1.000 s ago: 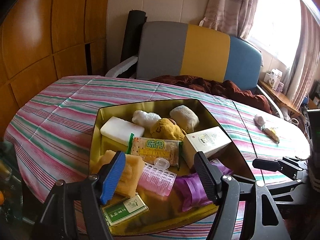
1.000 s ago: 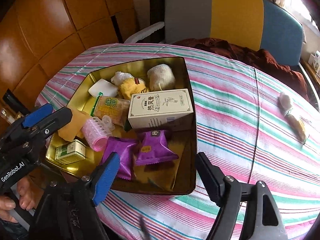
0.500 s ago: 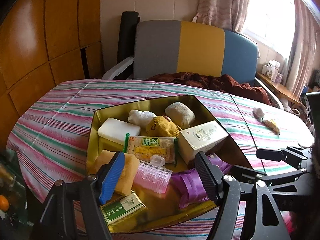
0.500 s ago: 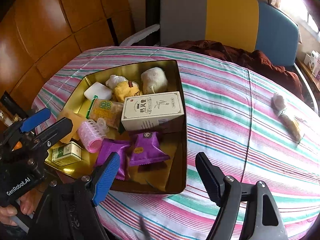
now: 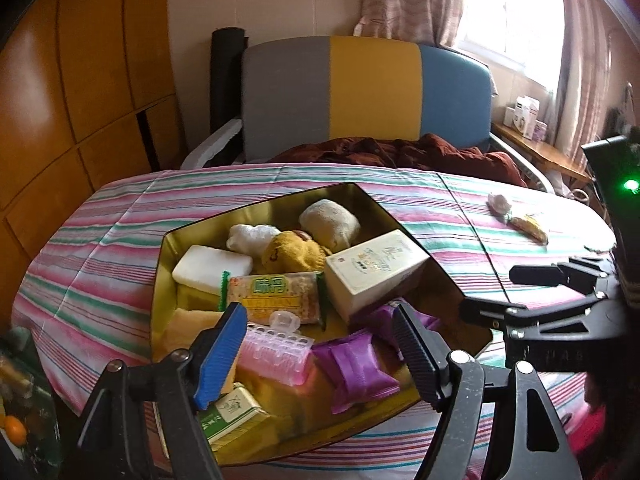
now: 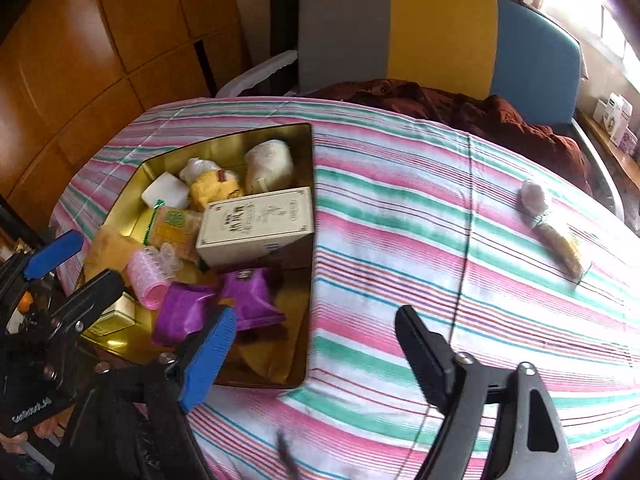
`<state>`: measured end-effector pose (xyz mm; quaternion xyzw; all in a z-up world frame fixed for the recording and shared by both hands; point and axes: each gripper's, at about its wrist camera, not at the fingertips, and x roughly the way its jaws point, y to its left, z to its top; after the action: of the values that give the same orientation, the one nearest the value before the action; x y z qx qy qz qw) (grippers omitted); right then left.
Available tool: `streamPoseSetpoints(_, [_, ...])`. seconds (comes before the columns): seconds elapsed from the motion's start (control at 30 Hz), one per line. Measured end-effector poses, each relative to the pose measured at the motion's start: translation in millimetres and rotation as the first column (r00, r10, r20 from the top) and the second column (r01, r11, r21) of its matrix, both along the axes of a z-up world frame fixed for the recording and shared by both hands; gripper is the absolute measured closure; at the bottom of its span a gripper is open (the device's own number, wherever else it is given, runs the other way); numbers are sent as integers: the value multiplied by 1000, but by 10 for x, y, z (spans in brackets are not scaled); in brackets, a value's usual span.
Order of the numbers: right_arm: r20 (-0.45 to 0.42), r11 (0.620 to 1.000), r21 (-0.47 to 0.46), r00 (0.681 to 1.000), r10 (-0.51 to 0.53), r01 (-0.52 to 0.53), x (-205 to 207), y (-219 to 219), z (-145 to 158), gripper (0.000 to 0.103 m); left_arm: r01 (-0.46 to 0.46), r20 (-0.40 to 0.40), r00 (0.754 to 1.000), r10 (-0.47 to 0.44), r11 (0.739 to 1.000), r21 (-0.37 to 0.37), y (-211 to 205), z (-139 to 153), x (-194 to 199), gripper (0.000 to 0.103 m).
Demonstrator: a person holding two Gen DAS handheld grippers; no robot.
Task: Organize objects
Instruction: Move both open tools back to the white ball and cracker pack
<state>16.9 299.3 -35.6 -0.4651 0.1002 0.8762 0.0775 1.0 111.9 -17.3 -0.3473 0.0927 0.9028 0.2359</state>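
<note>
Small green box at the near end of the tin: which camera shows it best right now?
The left wrist view. There the small green box lies close, its green and white label facing the camera, only its corner behind the blue pad. In the right wrist view the same box is small, pale and partly covered by the left tool.

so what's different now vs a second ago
Both grippers' jaws have just been opening, nothing between them. The right gripper swung right, from over the gold tin to the striped cloth. The left gripper hovers above the tin. The tin's contents are unmoved.
</note>
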Motion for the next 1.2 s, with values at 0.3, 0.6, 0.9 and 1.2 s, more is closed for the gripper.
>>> streamPoseSetpoints(0.3, [29,996,61,998,-59,57,52,418,3,18,80,-18,997,-81,996,-27,290,77,21,20])
streamPoseSetpoints(0.6, [60,983,107,986,-153,146,135,1047,9,18,169,-25,985,-171,985,-45,655,115,75,18])
streamPoseSetpoints(0.9, [98,955,118,954,-283,272,179,1882,-88,18,232,-9,972,-233,971,-62,990,77,79,16])
streamPoseSetpoints(1.2, [135,911,124,903,-409,394,246,2684,-321,18,274,33,961,-273,961,-41,1215,-19,36,16])
